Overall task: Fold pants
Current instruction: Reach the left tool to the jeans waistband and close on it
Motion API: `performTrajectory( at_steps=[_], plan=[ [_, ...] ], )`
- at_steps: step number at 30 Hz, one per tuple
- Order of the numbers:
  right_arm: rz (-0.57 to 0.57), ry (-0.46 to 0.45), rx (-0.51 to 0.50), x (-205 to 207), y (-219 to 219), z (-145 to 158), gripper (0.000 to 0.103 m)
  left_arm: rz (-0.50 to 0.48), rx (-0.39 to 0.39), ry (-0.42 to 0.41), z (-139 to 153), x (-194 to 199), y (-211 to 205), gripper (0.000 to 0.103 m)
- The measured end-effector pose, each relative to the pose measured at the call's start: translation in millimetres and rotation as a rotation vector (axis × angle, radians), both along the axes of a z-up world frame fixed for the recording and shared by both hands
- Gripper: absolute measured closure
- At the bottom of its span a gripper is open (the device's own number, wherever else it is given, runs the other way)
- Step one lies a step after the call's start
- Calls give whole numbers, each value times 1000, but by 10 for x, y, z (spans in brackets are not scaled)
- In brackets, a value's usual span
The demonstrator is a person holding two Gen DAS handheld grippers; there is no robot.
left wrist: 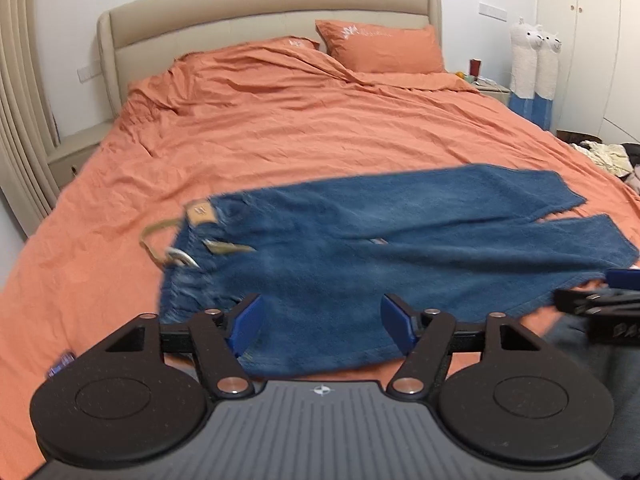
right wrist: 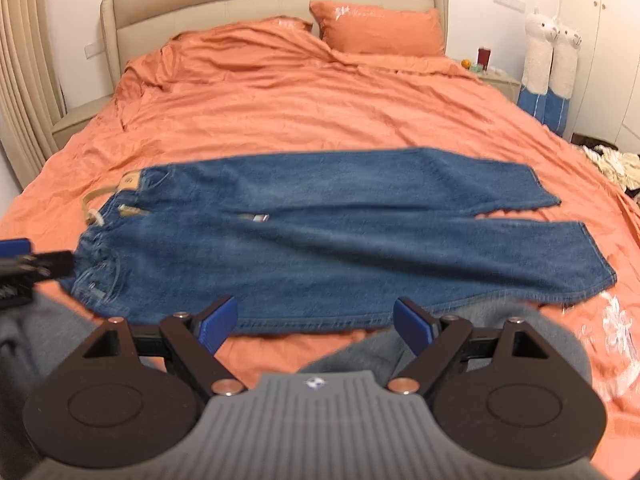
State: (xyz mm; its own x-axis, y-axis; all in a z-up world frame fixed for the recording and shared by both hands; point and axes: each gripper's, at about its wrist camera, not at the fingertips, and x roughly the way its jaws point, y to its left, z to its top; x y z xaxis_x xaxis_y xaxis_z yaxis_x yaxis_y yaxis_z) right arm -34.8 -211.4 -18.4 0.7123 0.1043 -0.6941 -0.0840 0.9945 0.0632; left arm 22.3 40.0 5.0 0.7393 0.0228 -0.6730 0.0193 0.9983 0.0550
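Observation:
Blue jeans (left wrist: 380, 256) lie flat across the orange bed, waistband with a tan belt (left wrist: 160, 240) to the left, leg hems to the right. They also show in the right wrist view (right wrist: 340, 248). My left gripper (left wrist: 320, 326) is open and empty, its blue pads over the near edge of the jeans by the waist end. My right gripper (right wrist: 316, 326) is open and empty, just short of the jeans' near edge around mid-leg. The right gripper shows at the right edge of the left view (left wrist: 604, 300); the left gripper shows at the left edge of the right view (right wrist: 24, 264).
The bed (left wrist: 280, 132) has an orange cover, an orange pillow (left wrist: 380, 48) and a beige headboard. A nightstand (left wrist: 490, 88) and plush alpacas (left wrist: 536, 64) stand at the right. A clothes pile (left wrist: 604, 156) lies on the floor at right. Grey fabric (right wrist: 440, 344) lies under my right gripper.

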Motion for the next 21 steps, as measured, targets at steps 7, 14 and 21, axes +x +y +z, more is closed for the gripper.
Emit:
performTrajectory(
  at_steps=[7,14,21],
  plan=[
    [-20,-67,32,549,-316,-212,22,59,-63,3,-17,520,757,38],
    [-34,-39,104,1249,-557,-577,22,30,-99,73,-370,1184,1466,40],
    [-56,-25,257,1883,-623,-990,22,79,-301,164,-954,1870,2072,40]
  ],
)
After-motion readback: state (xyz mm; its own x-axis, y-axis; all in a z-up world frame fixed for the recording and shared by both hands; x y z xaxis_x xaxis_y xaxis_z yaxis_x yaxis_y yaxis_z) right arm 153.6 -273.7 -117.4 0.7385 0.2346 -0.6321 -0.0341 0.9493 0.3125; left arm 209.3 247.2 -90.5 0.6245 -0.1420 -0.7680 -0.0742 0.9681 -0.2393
